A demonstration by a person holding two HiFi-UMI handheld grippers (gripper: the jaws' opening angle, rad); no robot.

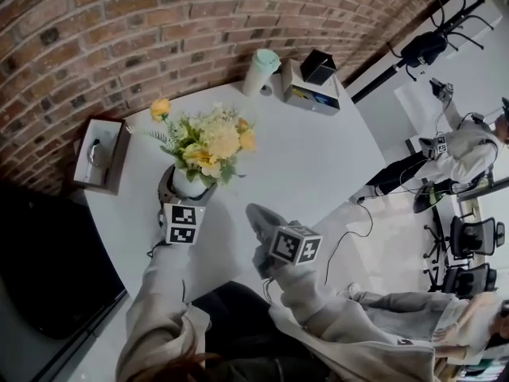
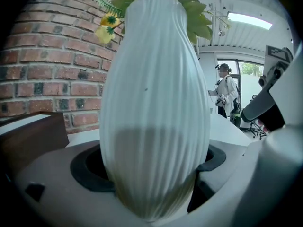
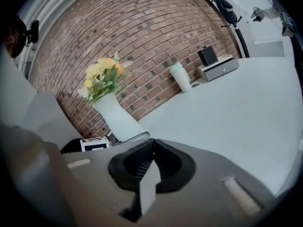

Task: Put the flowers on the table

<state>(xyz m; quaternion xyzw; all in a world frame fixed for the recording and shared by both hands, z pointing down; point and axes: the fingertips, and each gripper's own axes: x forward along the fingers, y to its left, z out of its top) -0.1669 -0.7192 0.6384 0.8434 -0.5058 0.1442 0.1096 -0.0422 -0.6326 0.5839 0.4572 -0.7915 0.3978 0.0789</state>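
Observation:
A white ribbed vase point(image 1: 188, 183) with yellow and cream flowers point(image 1: 211, 142) stands upright over the left part of the round white table point(image 1: 318, 157). My left gripper point(image 1: 188, 189) is shut on the vase's lower body, and the vase point(image 2: 156, 108) fills the left gripper view. Whether its base touches the table is hidden. My right gripper point(image 1: 256, 213) is shut and empty, just right of the vase near the table's front edge. In the right gripper view its jaws point(image 3: 151, 145) meet, with the vase point(image 3: 117, 118) and flowers point(image 3: 102, 78) ahead on the left.
A tissue box point(image 1: 99, 153) sits at the table's left edge. A mint-lidded cup point(image 1: 261, 70) and a box with a black holder point(image 1: 312, 86) stand at the back by the brick wall point(image 1: 119, 38). A person point(image 1: 461, 153) and office chairs point(image 1: 473, 237) are at right.

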